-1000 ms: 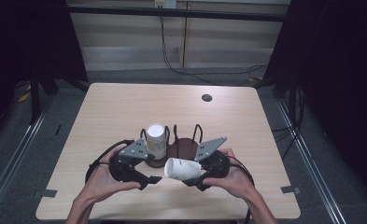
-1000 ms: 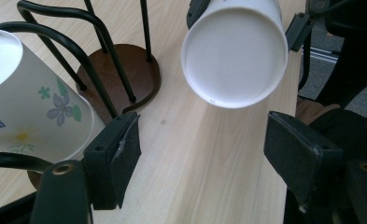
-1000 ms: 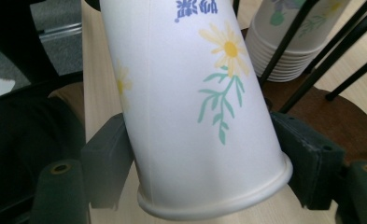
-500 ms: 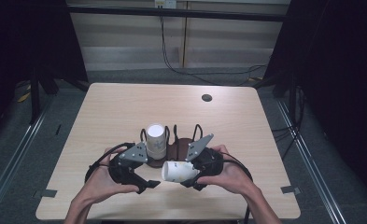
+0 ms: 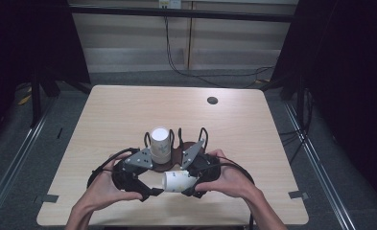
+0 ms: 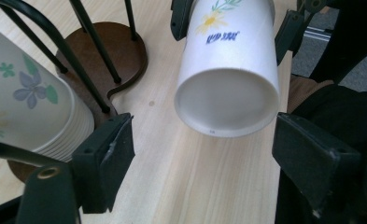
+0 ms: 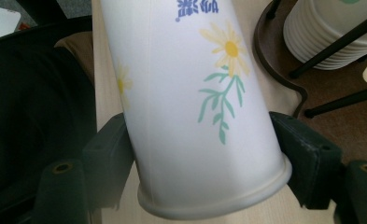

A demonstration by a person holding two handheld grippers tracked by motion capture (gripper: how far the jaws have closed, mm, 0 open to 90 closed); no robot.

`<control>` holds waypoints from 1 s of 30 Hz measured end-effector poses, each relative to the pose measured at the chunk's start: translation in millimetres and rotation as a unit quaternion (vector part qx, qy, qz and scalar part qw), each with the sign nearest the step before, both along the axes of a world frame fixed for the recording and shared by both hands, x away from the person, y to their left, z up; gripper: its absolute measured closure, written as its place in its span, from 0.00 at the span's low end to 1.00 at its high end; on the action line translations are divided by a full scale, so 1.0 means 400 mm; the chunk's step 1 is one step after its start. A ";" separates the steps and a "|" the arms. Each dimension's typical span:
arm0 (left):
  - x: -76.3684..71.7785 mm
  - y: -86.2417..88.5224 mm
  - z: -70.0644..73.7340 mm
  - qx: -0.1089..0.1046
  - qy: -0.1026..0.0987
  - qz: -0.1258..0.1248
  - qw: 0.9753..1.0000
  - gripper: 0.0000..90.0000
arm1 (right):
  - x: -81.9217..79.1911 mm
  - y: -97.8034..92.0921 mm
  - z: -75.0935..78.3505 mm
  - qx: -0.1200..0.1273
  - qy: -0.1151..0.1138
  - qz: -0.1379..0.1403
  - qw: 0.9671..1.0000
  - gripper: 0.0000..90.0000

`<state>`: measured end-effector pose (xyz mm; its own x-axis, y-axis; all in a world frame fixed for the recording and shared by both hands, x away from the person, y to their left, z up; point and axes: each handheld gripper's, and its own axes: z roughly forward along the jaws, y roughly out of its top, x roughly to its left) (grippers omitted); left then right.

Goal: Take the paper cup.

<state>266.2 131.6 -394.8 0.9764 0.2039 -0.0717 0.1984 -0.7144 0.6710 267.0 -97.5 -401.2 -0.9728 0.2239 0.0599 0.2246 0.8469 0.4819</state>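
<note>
A white paper cup printed with a yellow daisy lies sideways in the air over the table's near edge. My right gripper is shut on it near its rim, and the jaws press both sides of the cup in the right gripper view. Its closed base faces my left gripper, which is open, with the jaws standing wide just short of the base. My left gripper sits just left of the cup. A stack of upside-down cups stands in a holder behind.
The holder has a round brown base and black wire loops around the stacked cups. A small black disc lies at the table's far right. The light wood table stretches out beyond the holder.
Both hands have drawn slightly toward the table's near edge. The held cup has shifted a little left and nearer, closing on the left gripper's open jaws.
</note>
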 end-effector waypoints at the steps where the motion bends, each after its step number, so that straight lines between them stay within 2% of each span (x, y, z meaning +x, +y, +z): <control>1: 0.002 -0.002 -0.001 -0.001 0.003 -0.001 1.000 0.24 | 0.000 0.003 -0.002 -0.001 0.001 0.004 1.000 0.29; 4: 0.003 -0.007 -0.005 0.003 0.006 -0.002 1.000 0.25 | -0.001 0.009 -0.004 -0.014 0.003 0.006 1.000 0.29; 8: 0.002 -0.009 -0.013 0.011 0.013 -0.007 1.000 0.25 | -0.003 0.010 -0.009 -0.017 0.005 0.007 1.000 0.29; 10: -0.003 -0.010 -0.010 0.004 0.021 -0.019 1.000 0.26 | -0.001 0.012 -0.014 -0.019 0.003 0.006 1.000 0.29; 15: -0.006 -0.018 -0.009 0.008 0.020 -0.024 0.999 0.26 | 0.000 0.018 -0.016 -0.018 0.005 0.008 1.000 0.29; 19: -0.001 -0.029 -0.020 0.014 0.029 -0.032 0.999 0.27 | -0.004 0.028 -0.017 -0.019 0.005 0.012 1.000 0.29; 21: 0.007 -0.034 -0.036 0.010 0.039 -0.041 0.998 0.34 | -0.002 0.035 -0.019 -0.019 0.005 0.014 1.000 0.29; 22: 0.009 -0.035 -0.042 0.010 0.045 -0.039 0.998 0.34 | -0.002 0.037 -0.021 -0.019 0.006 0.013 1.000 0.29; 25: 0.010 -0.039 -0.045 0.018 0.046 -0.043 0.998 0.35 | -0.003 0.041 -0.020 -0.017 0.005 0.016 1.000 0.29; 26: 0.006 -0.041 -0.044 0.018 0.043 -0.049 0.998 0.40 | -0.005 0.048 -0.019 -0.021 0.003 0.017 1.000 0.29; 30: 0.005 -0.039 -0.040 0.016 0.045 -0.052 0.998 0.39 | -0.010 0.056 -0.015 -0.022 0.000 0.021 1.000 0.29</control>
<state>268.1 115.9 -410.7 0.9821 0.1063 -0.1557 0.1816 -0.7554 0.6296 262.8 -75.0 -407.2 -0.9814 0.1851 0.0514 0.1884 0.8759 0.4442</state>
